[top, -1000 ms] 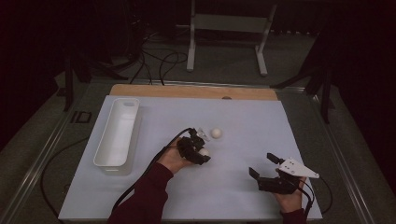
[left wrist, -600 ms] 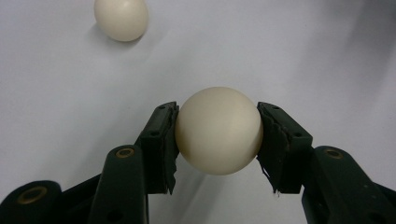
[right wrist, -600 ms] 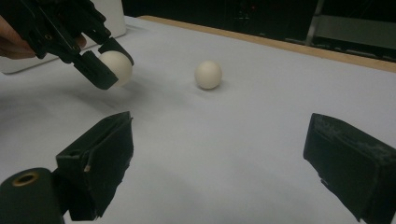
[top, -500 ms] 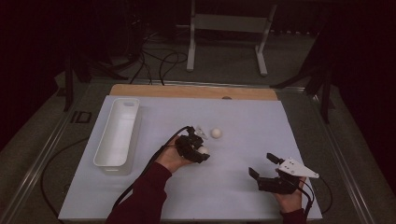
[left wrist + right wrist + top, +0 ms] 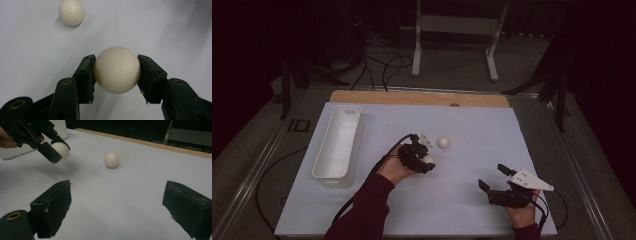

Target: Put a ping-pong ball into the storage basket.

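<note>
My left gripper (image 5: 116, 72) is shut on a cream-white ball (image 5: 117, 70), held just above the white table mat; both black pads press its sides. In the high view that gripper (image 5: 427, 161) with its ball (image 5: 428, 159) is near the mat's middle. A second white ball (image 5: 443, 142) lies on the mat just beyond it, also seen as a loose ball (image 5: 71, 12) at the top left of the left gripper view. My right gripper (image 5: 493, 177) rests at the front right, jaws wide open with nothing between them (image 5: 117, 202). It faces the loose ball (image 5: 111, 160) and the held ball (image 5: 61, 150).
A long white tray (image 5: 337, 142) stands along the mat's left side. A wooden strip (image 5: 419, 98) borders the far edge. Cables and a metal stand (image 5: 454, 35) lie on the floor beyond the table.
The left gripper with the ball has shifted slightly; the right gripper has stayed in place.
</note>
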Demonstrator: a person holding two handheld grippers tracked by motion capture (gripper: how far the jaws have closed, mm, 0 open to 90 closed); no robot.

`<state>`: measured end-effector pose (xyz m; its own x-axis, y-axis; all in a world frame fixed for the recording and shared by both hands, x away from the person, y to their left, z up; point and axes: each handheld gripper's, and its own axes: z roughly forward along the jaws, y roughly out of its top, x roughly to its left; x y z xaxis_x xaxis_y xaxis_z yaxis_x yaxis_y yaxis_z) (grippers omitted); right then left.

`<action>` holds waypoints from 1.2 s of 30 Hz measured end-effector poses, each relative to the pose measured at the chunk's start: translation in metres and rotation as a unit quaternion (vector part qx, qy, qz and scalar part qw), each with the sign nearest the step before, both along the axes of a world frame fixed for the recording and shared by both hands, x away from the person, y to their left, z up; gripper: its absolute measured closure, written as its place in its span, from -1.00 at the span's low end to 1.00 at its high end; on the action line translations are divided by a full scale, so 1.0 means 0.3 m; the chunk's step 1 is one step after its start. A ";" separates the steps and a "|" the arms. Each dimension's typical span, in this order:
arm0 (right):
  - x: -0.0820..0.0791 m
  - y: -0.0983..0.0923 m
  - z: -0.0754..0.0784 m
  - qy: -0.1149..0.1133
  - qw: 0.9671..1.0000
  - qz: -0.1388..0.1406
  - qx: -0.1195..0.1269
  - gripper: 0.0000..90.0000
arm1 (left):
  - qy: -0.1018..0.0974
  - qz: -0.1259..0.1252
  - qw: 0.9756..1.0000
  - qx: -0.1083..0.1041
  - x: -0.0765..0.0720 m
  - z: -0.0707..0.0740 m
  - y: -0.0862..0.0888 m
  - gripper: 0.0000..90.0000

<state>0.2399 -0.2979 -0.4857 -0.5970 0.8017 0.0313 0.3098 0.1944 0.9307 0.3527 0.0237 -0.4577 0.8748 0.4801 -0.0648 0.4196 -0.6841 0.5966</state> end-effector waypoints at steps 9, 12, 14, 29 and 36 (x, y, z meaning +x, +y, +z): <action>0.000 0.000 0.000 0.000 1.000 0.000 0.001 -0.82 | -0.004 0.004 1.000 -0.005 -0.001 0.012 0.009 0.14; 0.000 0.000 0.000 0.000 1.000 0.000 0.001 -0.82 | -0.003 0.003 1.000 -0.006 -0.002 0.016 0.012 0.14; 0.000 0.000 0.000 0.000 1.000 0.001 0.000 -0.82 | -0.003 0.006 1.000 -0.008 -0.002 0.018 0.014 0.14; 0.000 0.001 -0.001 0.001 1.000 0.001 0.001 -0.82 | -0.004 0.021 1.000 -0.018 0.007 0.042 0.041 0.14; 0.001 0.002 -0.001 0.002 1.000 0.000 0.002 -0.82 | -0.008 0.027 0.999 -0.020 0.009 0.053 0.053 0.14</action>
